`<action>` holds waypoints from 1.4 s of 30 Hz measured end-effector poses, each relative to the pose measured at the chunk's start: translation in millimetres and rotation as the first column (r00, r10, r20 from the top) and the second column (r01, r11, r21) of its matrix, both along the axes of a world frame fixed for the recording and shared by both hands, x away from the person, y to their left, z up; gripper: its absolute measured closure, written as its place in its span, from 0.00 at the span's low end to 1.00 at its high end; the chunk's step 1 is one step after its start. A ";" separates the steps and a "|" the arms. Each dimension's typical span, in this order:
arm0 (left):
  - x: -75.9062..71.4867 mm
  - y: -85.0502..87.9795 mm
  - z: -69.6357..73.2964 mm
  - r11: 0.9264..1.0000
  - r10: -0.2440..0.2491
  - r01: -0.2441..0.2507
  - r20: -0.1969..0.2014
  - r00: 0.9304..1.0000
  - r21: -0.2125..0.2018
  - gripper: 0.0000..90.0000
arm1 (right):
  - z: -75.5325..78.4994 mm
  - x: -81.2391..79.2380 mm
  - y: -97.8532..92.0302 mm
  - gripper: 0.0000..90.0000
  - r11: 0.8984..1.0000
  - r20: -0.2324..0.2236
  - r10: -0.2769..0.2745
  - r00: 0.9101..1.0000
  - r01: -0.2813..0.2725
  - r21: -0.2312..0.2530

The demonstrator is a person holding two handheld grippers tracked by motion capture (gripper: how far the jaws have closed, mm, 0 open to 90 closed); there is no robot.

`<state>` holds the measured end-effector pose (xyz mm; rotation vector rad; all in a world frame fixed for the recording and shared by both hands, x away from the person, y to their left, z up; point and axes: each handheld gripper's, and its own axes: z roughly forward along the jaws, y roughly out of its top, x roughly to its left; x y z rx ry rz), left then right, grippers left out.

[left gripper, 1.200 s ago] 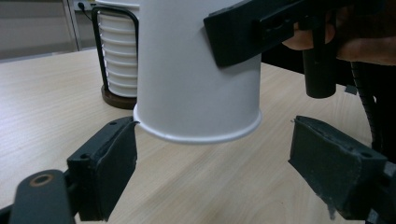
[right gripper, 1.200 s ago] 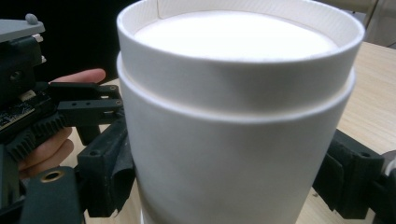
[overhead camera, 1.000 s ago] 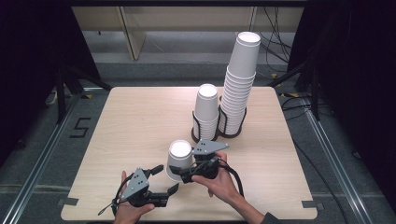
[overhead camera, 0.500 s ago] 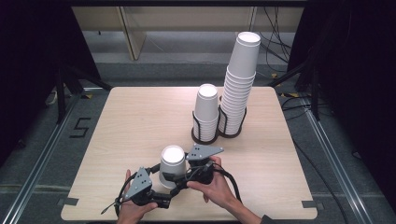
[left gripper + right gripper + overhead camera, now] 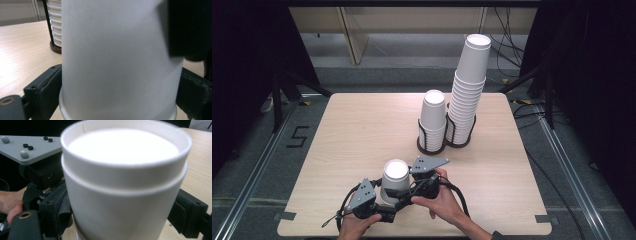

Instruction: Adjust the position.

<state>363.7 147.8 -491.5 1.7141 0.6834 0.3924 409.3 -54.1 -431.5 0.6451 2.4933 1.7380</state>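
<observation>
Here, an upside-down white paper cup (image 5: pixel 394 181) stands near the front edge of the wooden table (image 5: pixel 362 130), held between the two hand-held tools. The left gripper (image 5: pixel 379 202) closes on it from the person's left, low on the wall near the rim; in the left gripper view its black jaws press against both sides of the cup (image 5: pixel 120 62) just above the rolled rim. The right gripper (image 5: pixel 412 187) meets the same cup from the person's right; in the right gripper view its jaws flank the cup (image 5: pixel 125 185) on both sides and appear to touch the wall. That view also shows a step line below the closed base, so there may be two nested cups; this cannot be settled. The left gripper's grey plate (image 5: pixel 30 148) lies just behind the cup there.

Farther back, right of centre, two black wire holders stand side by side and touching: the short cup stack (image 5: pixel 433 120) and the tall cup stack (image 5: pixel 468 90), the latter rising well above the former. Both stand well apart from the held cup, with bare tabletop between.

Open room lies across the table's left half and along its right margin. The hands (image 5: pixel 442 202) rest close to the front edge, leaving little table in front of them.
</observation>
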 end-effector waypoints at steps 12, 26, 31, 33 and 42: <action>-2.1 -3.8 -0.5 0.991 -0.043 0.040 0.023 0.999 0.126 0.08 | 25.9 8.2 -25.2 0.17 1.000 -0.021 0.021 1.000 -0.021 -0.014; -6.0 -0.1 4.6 1.000 -0.019 0.020 0.108 0.994 -0.015 0.04 | 34.2 8.3 -33.1 0.28 0.996 -0.094 -0.008 0.996 0.017 0.092; -8.1 -0.9 5.4 0.999 -0.006 0.012 0.139 0.990 -0.037 0.03 | 36.1 9.3 -37.0 0.28 0.986 -0.125 -0.025 0.992 0.046 0.163; -8.2 -1.8 5.3 0.999 -0.007 0.012 0.144 0.990 -0.033 0.03 | 35.4 9.8 -37.1 0.28 0.984 -0.135 -0.022 0.991 0.045 0.175; -9.2 1.7 9.1 0.999 -0.010 0.016 0.166 0.986 -0.036 0.05 | 30.6 13.5 -42.8 0.28 0.973 -0.215 -0.012 0.976 0.061 0.223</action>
